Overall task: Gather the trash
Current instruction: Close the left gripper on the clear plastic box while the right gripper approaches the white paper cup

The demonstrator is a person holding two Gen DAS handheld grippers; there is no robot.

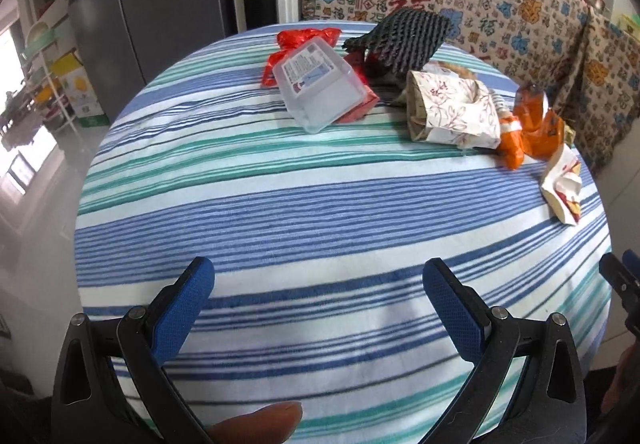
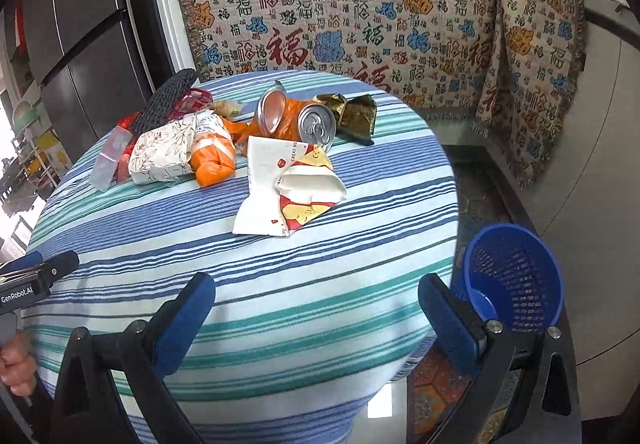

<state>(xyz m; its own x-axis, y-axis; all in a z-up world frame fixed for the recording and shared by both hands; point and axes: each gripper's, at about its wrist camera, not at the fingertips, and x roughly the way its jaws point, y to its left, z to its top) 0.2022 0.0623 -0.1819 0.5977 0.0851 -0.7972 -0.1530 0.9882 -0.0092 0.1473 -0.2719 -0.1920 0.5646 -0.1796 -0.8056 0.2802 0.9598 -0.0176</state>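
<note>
— Both tools were spread wide and empty, weren't they?
— Yes. The left tool [image 1: 318, 284] and the right tool [image 2: 316, 298] each hung over the near edge of the striped worktop [image 2: 280, 284], touching nothing.
— And the trash?
— Heaped at the far side of the worktop: a clear plastic tub [image 1: 320, 84] lying tilted beside a red wrapper [image 1: 304, 38], black foam netting [image 1: 404, 38], a floral paper bag [image 2: 168, 152], a crushed orange can [image 2: 296, 120], a torn white carton [image 2: 288, 188] and a dark foil packet [image 2: 354, 116].
— Any bin?
— One blue mesh basket [image 2: 516, 276] stood on the floor, to the right of the worktop.
</note>
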